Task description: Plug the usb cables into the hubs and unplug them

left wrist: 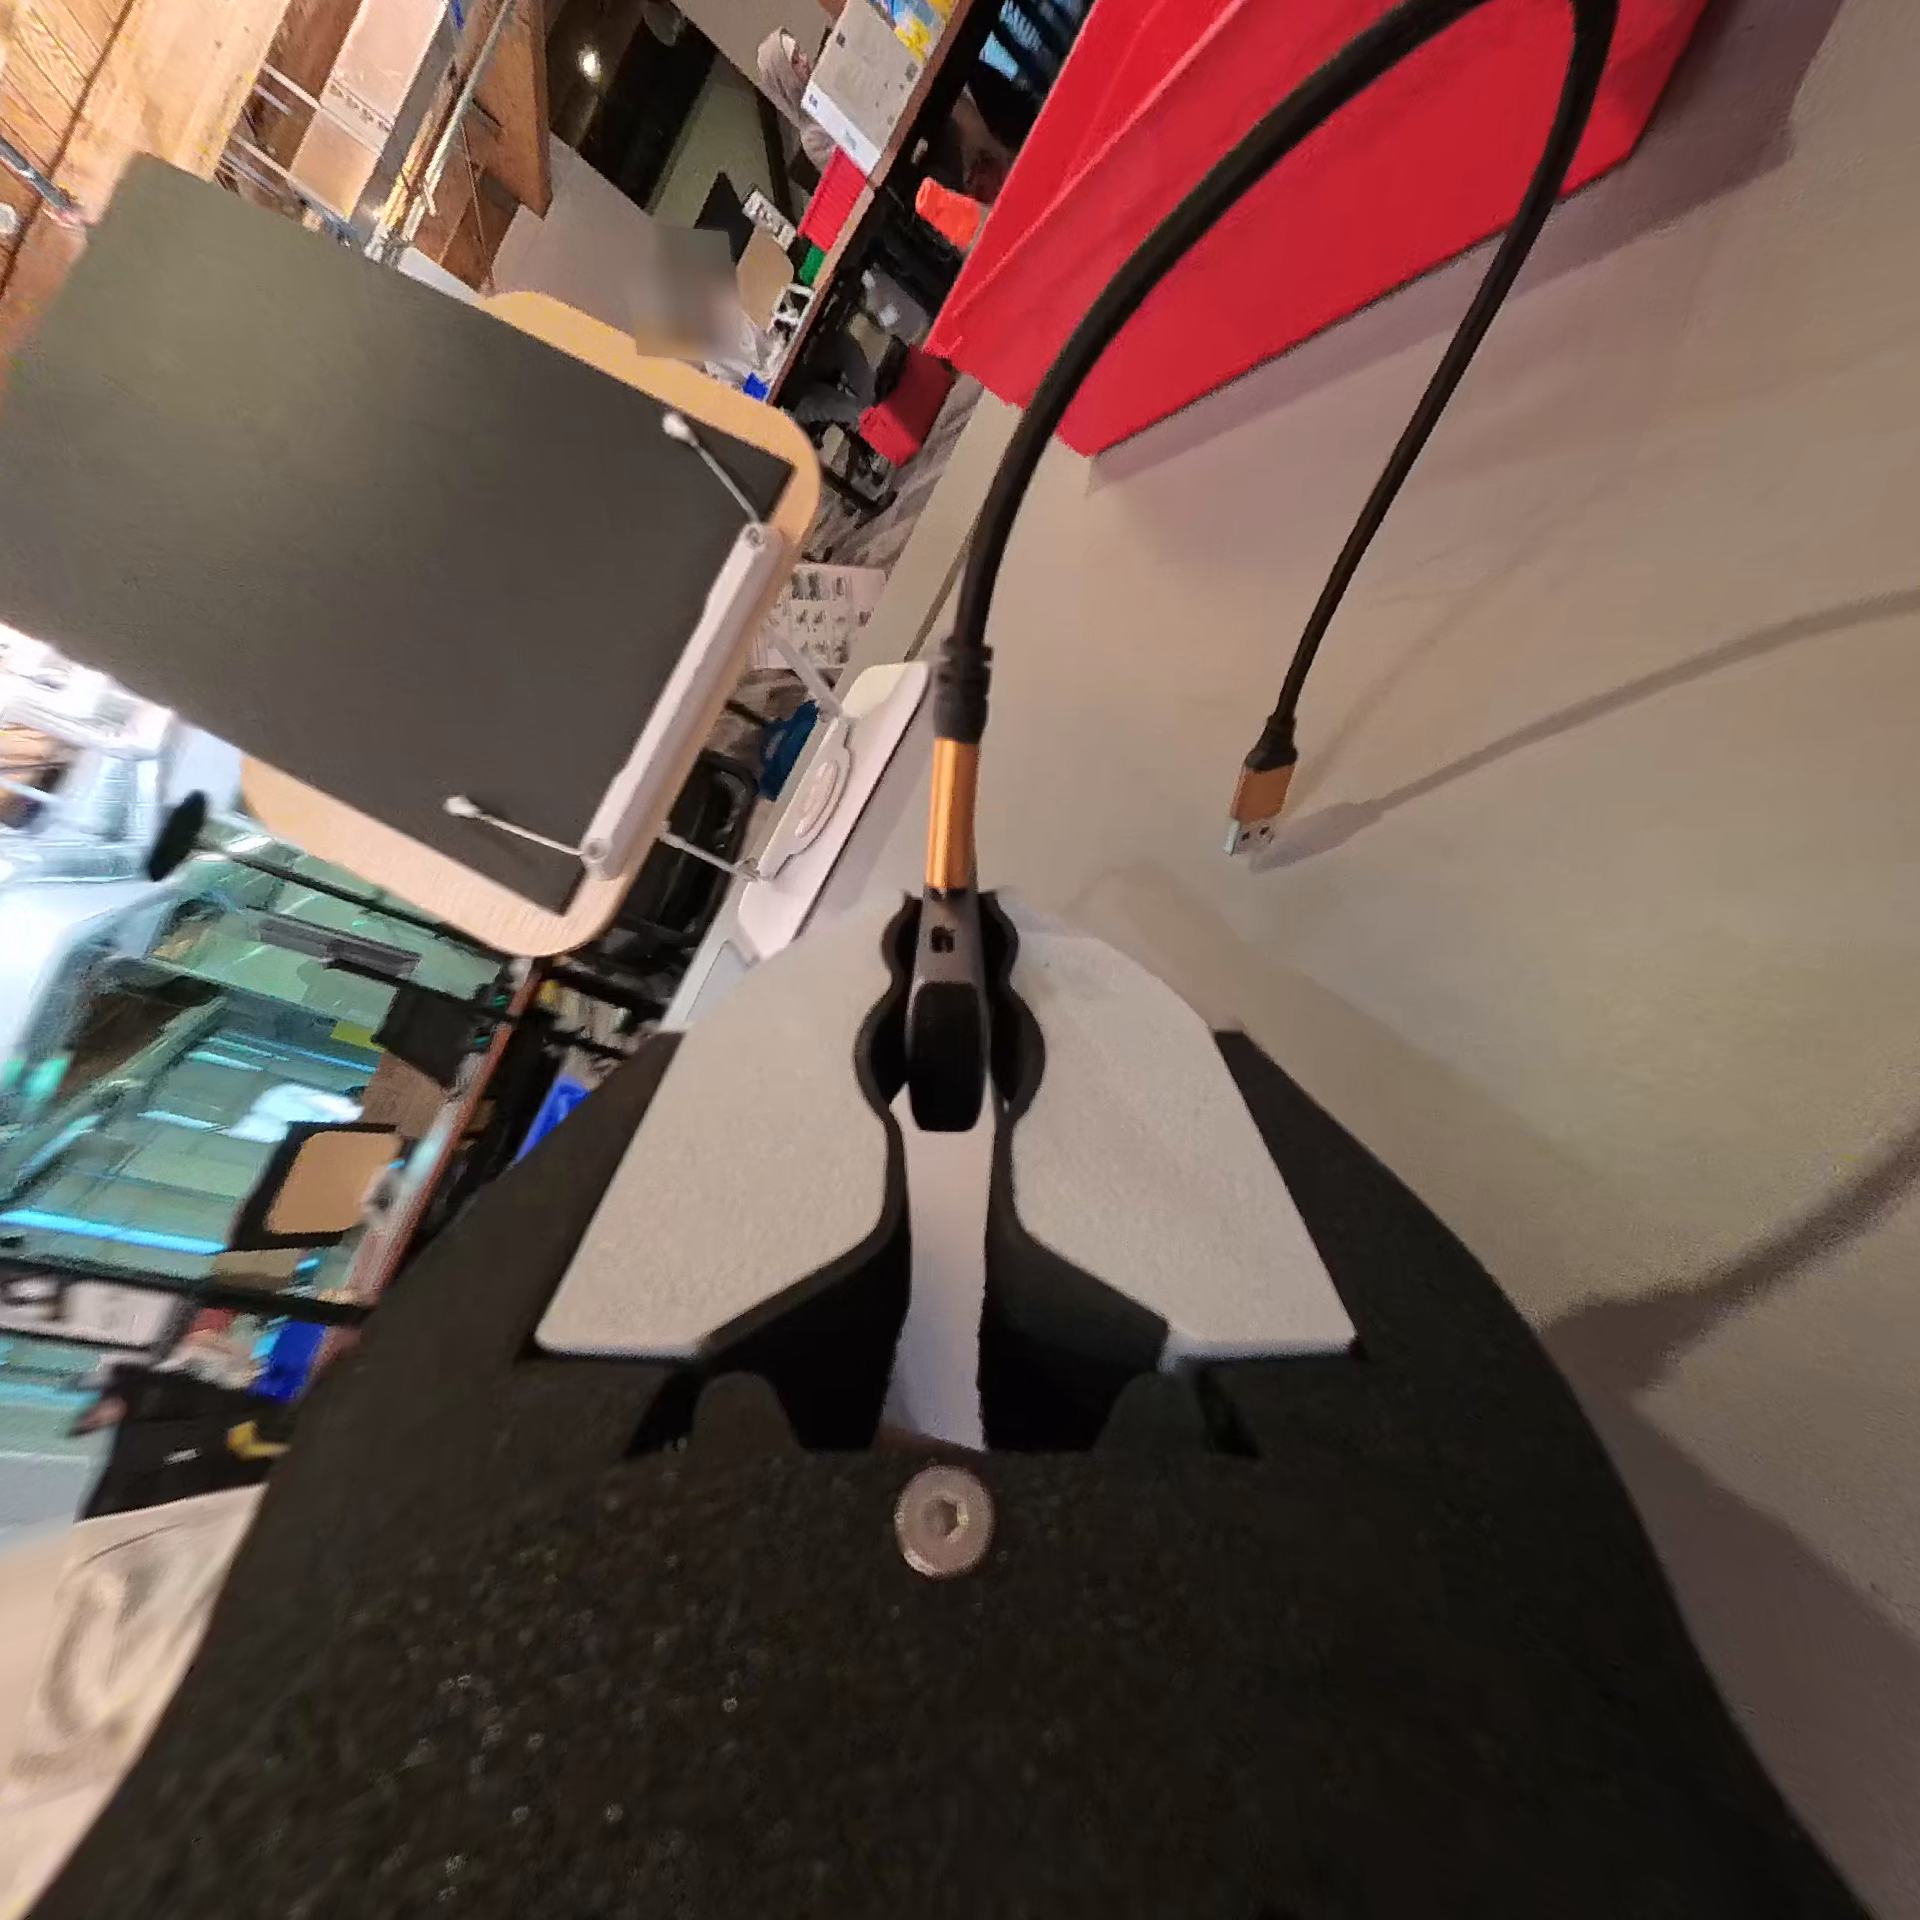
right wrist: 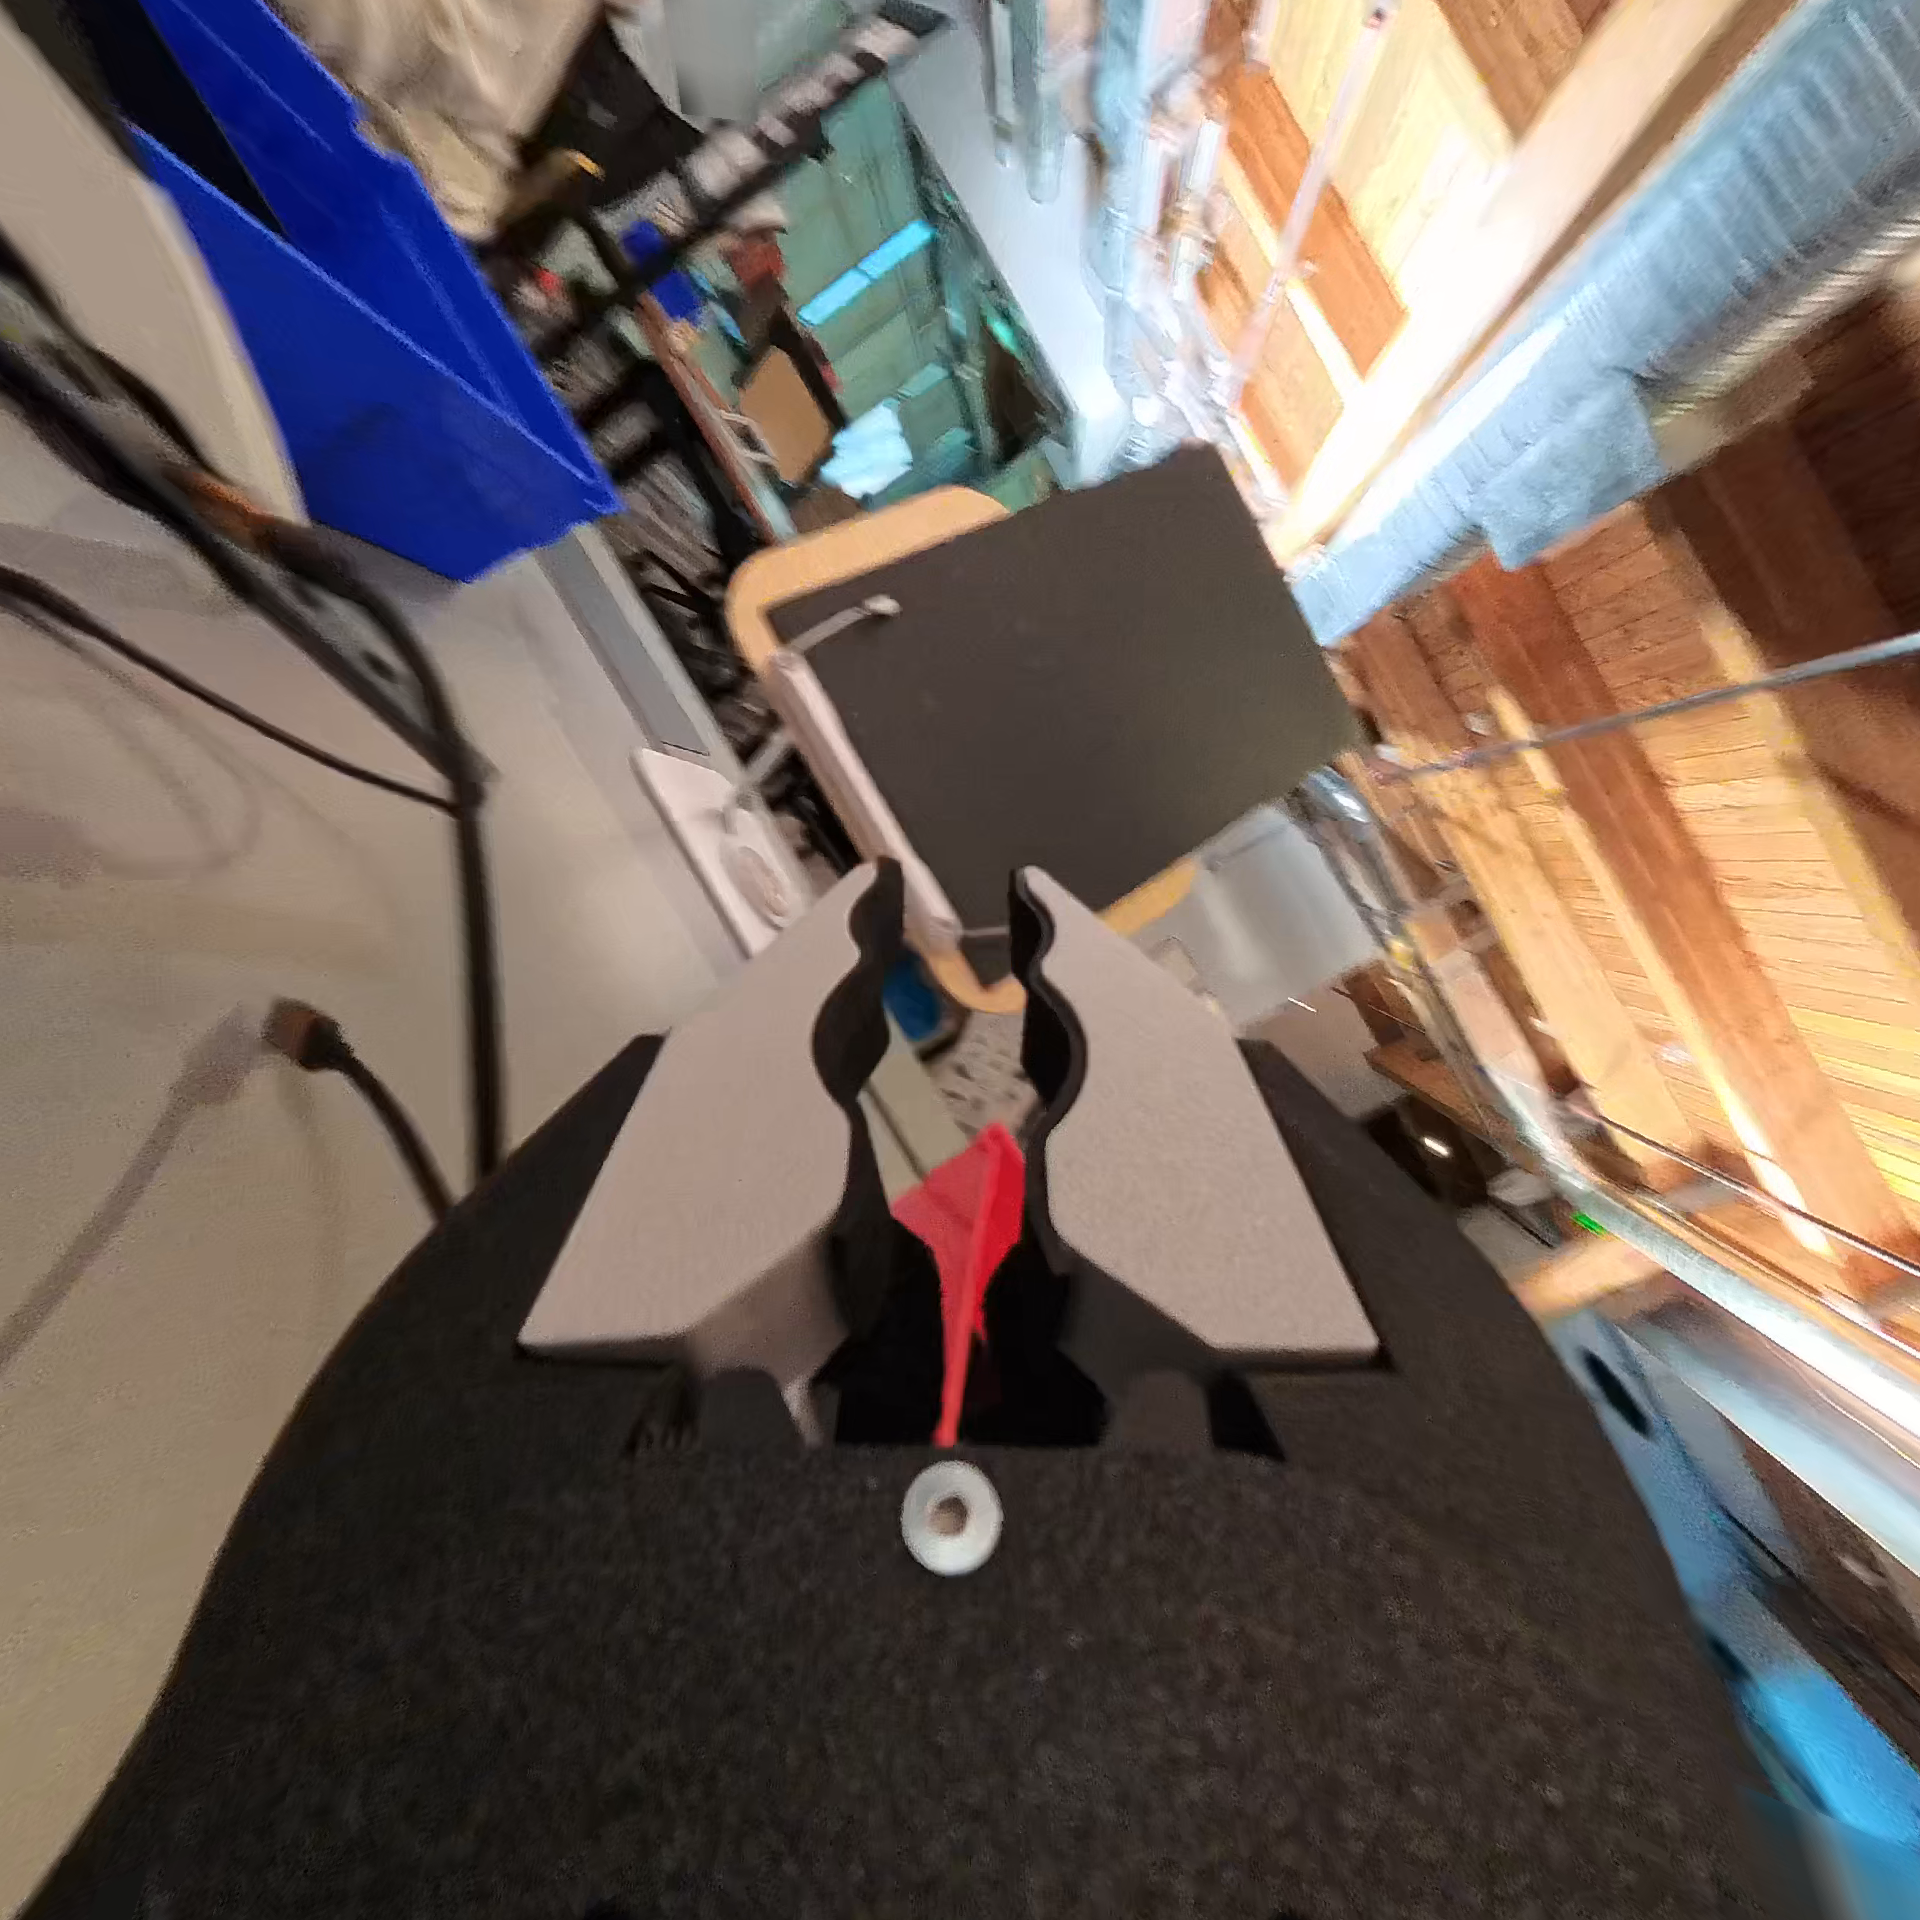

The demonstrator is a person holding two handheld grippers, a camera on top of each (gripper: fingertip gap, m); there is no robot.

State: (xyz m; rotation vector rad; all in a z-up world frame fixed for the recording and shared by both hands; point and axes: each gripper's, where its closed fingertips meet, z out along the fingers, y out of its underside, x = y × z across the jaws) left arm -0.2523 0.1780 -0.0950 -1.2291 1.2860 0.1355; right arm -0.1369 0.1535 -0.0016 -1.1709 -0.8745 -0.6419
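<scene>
My left gripper [left wrist: 948, 902] is shut on a slim dark grey hub [left wrist: 941, 987], seen edge-on between the fingers. A black usb cable [left wrist: 1049, 436] with an orange plug [left wrist: 951, 816] enters the hub's far end. The cable arches up and comes down to its other orange plug [left wrist: 1260, 795], which lies free on the white table [left wrist: 1507, 1039]. My right gripper [right wrist: 951, 891] is open and empty, held above the table's edge. In the blurred right wrist view an orange-brown plug [right wrist: 301, 1034] on a black cable lies at the left on the table [right wrist: 156, 1195].
A red bin [left wrist: 1299, 208] stands at the far right of the table. A black board with a wooden rim [left wrist: 364, 520] hangs off the table's edge, also in the right wrist view [right wrist: 1049, 707]. A white device [left wrist: 831, 774] lies near the edge. A blue bin [right wrist: 364, 343] and more black cables [right wrist: 343, 623] are at the left. My hands' fingertips stand some 15 cm from each other.
</scene>
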